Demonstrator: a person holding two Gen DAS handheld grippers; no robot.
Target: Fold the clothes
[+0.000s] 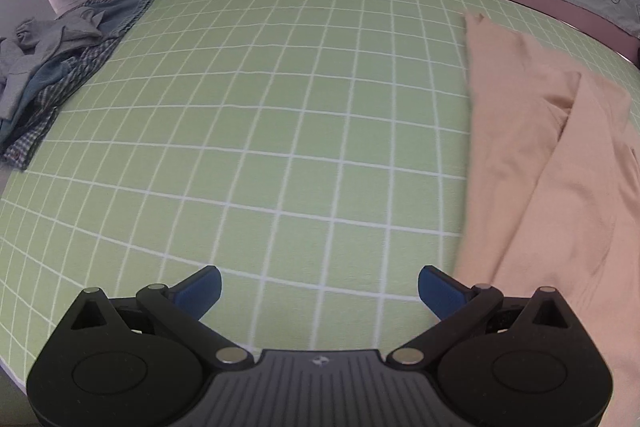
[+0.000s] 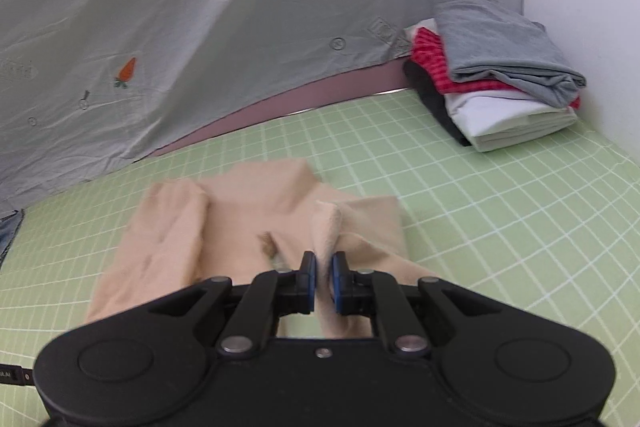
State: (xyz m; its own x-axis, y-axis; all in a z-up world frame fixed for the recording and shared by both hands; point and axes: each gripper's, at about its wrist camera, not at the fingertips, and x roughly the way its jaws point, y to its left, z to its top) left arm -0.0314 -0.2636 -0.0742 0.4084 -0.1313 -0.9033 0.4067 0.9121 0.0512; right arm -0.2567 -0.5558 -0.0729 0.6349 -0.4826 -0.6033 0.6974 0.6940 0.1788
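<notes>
Right tool (image 2: 323,269) pinching a raised fold of the peach garment (image 2: 248,219) stretching toward upper left; left tool (image 1: 319,287) spread, empty, garment at right edge.

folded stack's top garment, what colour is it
Grey; the top garment of the folded stack shows best in the right wrist view.

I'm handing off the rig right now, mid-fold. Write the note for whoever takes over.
Right gripper: shut on a fold of the beige garment, which lies on the green grid mat.
Left gripper: open, empty, over bare mat beside the garment.
Done: folded stack at the mat's far right corner.
Left: finish folding the beige garment and stack it; then the unfolded pile at the far left.
</notes>
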